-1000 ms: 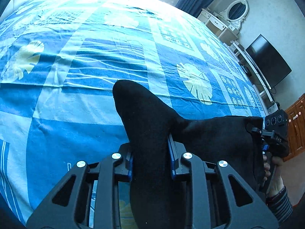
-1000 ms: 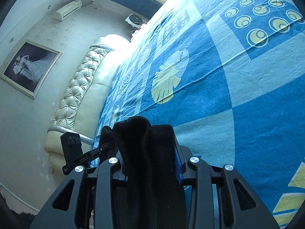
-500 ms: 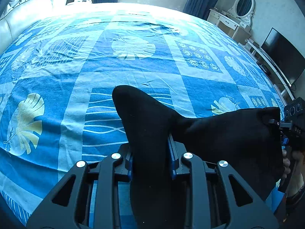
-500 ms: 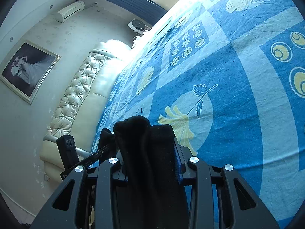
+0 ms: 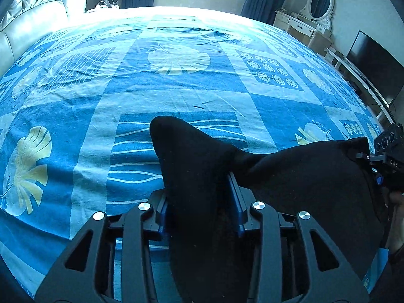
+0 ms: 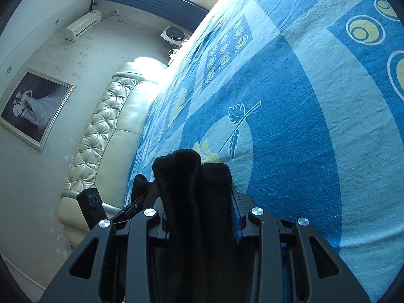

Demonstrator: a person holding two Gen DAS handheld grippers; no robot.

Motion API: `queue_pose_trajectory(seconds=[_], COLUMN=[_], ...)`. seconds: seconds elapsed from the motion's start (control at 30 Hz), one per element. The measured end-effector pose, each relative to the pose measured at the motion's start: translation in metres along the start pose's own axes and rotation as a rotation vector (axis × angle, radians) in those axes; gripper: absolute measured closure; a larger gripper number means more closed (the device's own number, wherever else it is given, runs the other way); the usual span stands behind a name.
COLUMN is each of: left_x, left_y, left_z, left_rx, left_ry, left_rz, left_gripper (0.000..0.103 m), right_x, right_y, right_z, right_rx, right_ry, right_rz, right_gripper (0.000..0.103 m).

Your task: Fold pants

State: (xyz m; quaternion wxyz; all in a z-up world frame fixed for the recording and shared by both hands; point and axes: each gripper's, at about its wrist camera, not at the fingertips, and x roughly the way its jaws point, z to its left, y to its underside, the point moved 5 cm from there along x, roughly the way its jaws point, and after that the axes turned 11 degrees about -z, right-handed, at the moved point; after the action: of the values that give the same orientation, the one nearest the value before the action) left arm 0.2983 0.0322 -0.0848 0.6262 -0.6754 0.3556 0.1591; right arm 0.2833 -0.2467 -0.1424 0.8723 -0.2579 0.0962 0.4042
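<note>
While each hand-held gripper (image 5: pixel 199 194) (image 6: pixel 199 202) pinches the black pants (image 5: pixel 303 176) above the bed (image 5: pixel 176 88), uneven lowering could bunch the fabric at lower centre.

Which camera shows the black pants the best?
The left wrist view: the black pants stretch from the left gripper across to the right gripper. The right wrist view shows only a bunched bit of them between its own fingers.
</note>
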Motion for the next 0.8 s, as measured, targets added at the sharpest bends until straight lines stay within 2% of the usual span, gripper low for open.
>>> queue_pose_trajectory(seconds=[0.8], left_x=[-0.0015], left_y=[0.0021], left_z=[0.0033], left_rx=[-0.014], left_ry=[0.014], left_rz=[-0.013], left_gripper=[0.06], right_x=[0.0003], right_y=[-0.0014], right_z=[0.0015], right_rx=[-0.013], right_ry=[-0.02], right_rz=[-0.024], right_gripper=[0.069])
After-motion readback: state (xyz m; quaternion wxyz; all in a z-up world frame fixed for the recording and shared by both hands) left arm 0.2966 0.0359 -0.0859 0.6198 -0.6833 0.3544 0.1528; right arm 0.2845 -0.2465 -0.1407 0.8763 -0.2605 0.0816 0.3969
